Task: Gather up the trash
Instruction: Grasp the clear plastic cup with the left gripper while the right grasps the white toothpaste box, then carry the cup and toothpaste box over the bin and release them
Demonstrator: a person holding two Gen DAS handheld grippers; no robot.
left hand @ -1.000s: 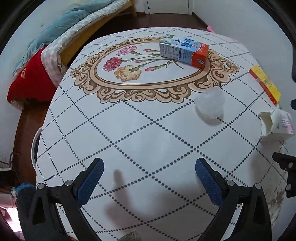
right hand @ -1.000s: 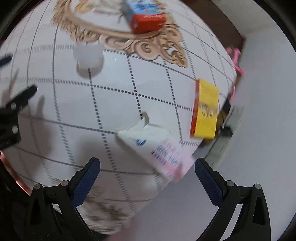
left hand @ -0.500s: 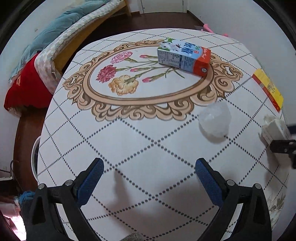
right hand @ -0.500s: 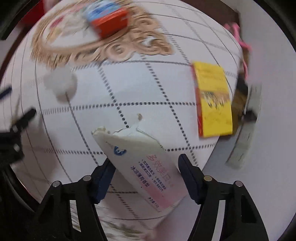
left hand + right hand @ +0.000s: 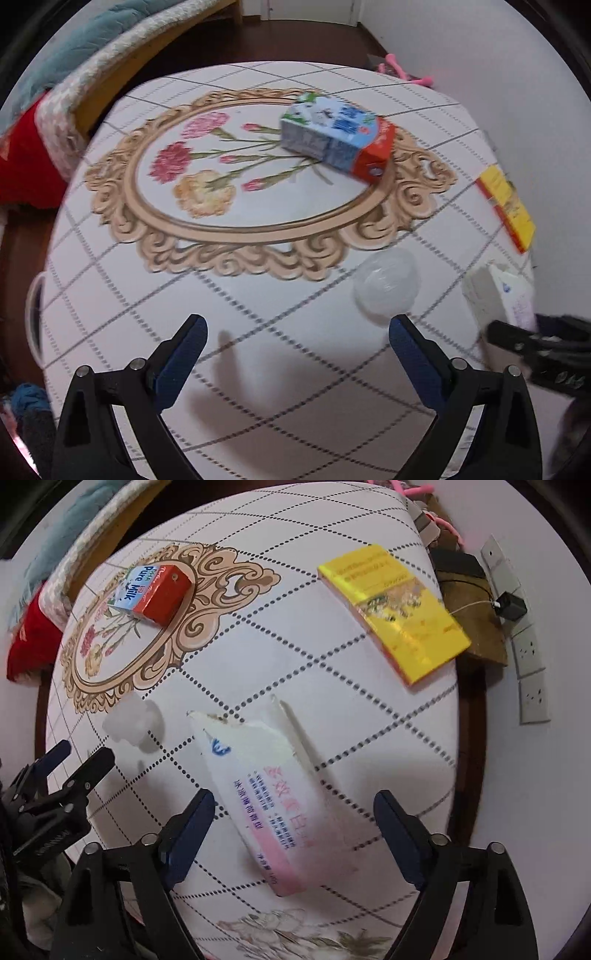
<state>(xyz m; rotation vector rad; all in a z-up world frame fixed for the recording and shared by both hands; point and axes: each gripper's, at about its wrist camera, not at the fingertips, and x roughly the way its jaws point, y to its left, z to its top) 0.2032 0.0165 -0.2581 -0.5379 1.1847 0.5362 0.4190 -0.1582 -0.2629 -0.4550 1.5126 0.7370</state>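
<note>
- Both sets of jaws are spread wide and grip nothing: the left gripper [image 5: 297, 339] hangs over a bare stretch of the patterned table [image 5: 155, 295], while the right gripper [image 5: 293, 818] has its blue pads [image 5: 188, 827] on either side of the torn white-and-pink box [image 5: 258, 797], not touching it.
- That box lies flat near the table's edge, its ripped end pointing away from the gripper, pink lettering up.
- A crumpled clear plastic cup [image 5: 386, 286] sits just ahead of the left gripper's right finger, near the torn box.
- The milk carton [image 5: 334, 140], blue and red, lies on its side on the rim of the gold floral oval printed on the cloth.
- A flat yellow box [image 5: 393, 611] lies close to the table's far edge by the wall, well apart from the carton.
- Beyond the table: a bed with a teal blanket [image 5: 85, 48] and wall sockets [image 5: 530, 679].
</note>
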